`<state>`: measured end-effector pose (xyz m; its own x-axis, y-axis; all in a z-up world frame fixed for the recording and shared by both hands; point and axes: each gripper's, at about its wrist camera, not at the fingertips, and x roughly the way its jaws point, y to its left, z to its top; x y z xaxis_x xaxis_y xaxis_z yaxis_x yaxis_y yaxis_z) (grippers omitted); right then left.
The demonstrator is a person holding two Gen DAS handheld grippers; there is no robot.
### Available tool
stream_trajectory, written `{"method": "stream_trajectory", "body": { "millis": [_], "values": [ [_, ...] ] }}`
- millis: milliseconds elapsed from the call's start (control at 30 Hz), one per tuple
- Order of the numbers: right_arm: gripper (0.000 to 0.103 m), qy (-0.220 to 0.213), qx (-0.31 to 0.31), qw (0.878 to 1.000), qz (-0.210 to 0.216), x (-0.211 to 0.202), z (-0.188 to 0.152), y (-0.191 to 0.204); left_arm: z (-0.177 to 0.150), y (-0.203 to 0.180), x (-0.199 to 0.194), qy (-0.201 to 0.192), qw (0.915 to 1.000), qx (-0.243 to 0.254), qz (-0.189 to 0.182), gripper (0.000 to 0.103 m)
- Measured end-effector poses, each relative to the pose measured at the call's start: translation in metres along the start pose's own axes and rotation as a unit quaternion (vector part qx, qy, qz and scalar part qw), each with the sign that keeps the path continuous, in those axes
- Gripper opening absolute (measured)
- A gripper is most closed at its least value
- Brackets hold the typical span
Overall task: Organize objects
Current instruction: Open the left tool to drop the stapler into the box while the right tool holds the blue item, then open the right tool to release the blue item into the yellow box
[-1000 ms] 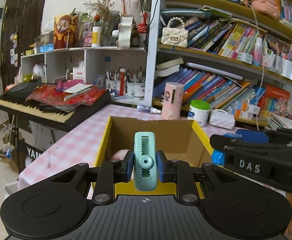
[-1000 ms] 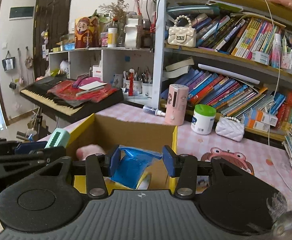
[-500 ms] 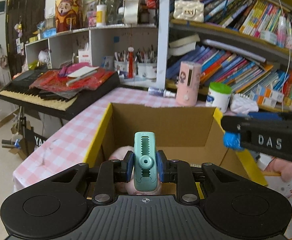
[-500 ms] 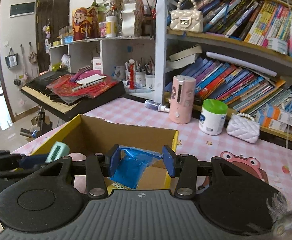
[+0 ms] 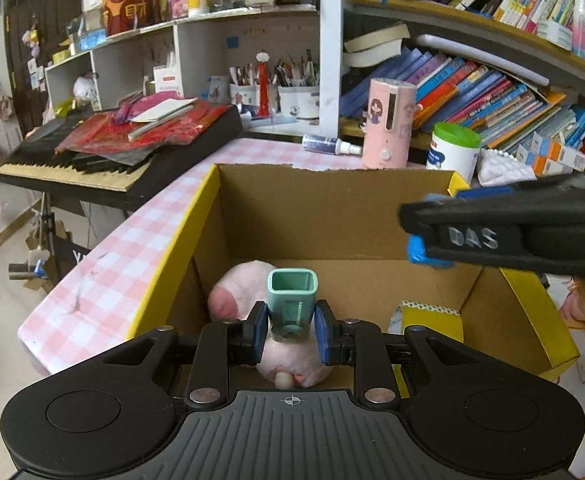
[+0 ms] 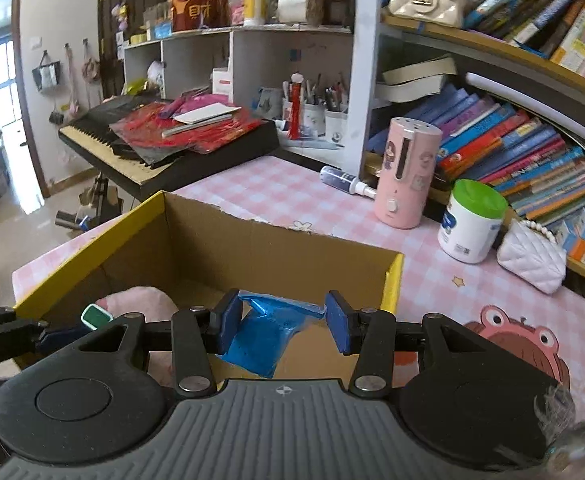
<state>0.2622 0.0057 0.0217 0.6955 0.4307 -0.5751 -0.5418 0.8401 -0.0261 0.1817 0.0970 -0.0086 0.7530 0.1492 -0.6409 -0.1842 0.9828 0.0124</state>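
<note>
1. Left wrist view: left gripper (image 5: 291, 330) has its blue pads pressed against the sides of a mint-green clip (image 5: 292, 304), which stands upright between them with its hollow end up. It is held above the open cardboard box (image 5: 332, 216).
2. Directly beneath the clip, on the box floor, lies a pink plush toy (image 5: 244, 292); a small yellow carton (image 5: 432, 316) sits to its right, apart from it.
3. Right gripper (image 5: 428, 254) reaches in from the right side over the box, blue showing at its tip.
4. Right wrist view: right gripper (image 6: 284, 320) has its fingers spread wide; a blue packet (image 6: 264, 336) touches the left pad, while the right pad stands clear of it. Cannot tell whether the packet is truly gripped.
5. Box stands on a pink checked tablecloth (image 6: 276, 196).
6. Beyond the box: pink cylindrical device (image 6: 406, 174), green-lidded white tub (image 6: 472, 222), white quilted purse (image 6: 530, 254).
7. Farther left, a keyboard (image 6: 132, 160) piled with red papers; bookshelves (image 6: 512, 136) behind.
</note>
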Motion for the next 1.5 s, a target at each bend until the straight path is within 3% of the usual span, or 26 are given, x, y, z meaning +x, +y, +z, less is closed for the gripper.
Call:
{"method": "stream_trajectory", "body": {
  "millis": [167,367,400,433,500,667,833,1033,1233,1500],
  "values": [
    [0.043,0.022,-0.019,0.999,0.017,0.02,0.01,0.002,-0.005,-0.002,0.011,0.026,0.9996,0.005,0.001,0.025],
    [0.043,0.053,-0.046,0.997,0.028,0.044,0.014,0.008,-0.005,-0.006,0.017,0.029,0.9995,0.011,0.0,0.028],
    [0.043,0.058,-0.052,0.997,0.026,0.047,0.013,0.008,-0.005,-0.006,0.017,0.03,0.9995,0.013,0.0,0.037],
    [0.043,0.066,-0.057,0.996,0.023,0.05,0.011,0.009,-0.005,-0.007,0.018,0.029,0.9995,0.012,0.002,0.054],
    [0.043,0.082,-0.06,0.994,0.027,0.055,0.01,0.011,-0.007,-0.009,0.016,0.022,0.9996,0.014,0.007,0.068],
    [0.043,0.117,-0.093,0.988,0.042,0.063,0.007,0.02,-0.007,-0.011,0.013,0.016,0.9998,0.014,-0.001,0.071],
    [0.043,0.136,-0.11,0.983,0.049,0.069,0.005,0.027,-0.007,-0.014,0.01,0.011,0.9999,0.012,0.001,0.081],
    [0.044,0.135,-0.119,0.983,0.045,0.071,0.005,0.032,-0.009,-0.015,0.005,0.004,0.9999,0.012,0.006,0.086],
    [0.06,0.121,-0.095,0.987,0.036,0.062,0.009,0.024,-0.011,-0.012,-0.008,-0.011,0.9998,0.004,0.013,0.09],
    [0.074,0.034,0.006,0.999,0.005,-0.001,0.01,0.003,-0.01,0.001,-0.037,-0.05,0.9985,-0.015,0.019,0.094]
  ]
}}
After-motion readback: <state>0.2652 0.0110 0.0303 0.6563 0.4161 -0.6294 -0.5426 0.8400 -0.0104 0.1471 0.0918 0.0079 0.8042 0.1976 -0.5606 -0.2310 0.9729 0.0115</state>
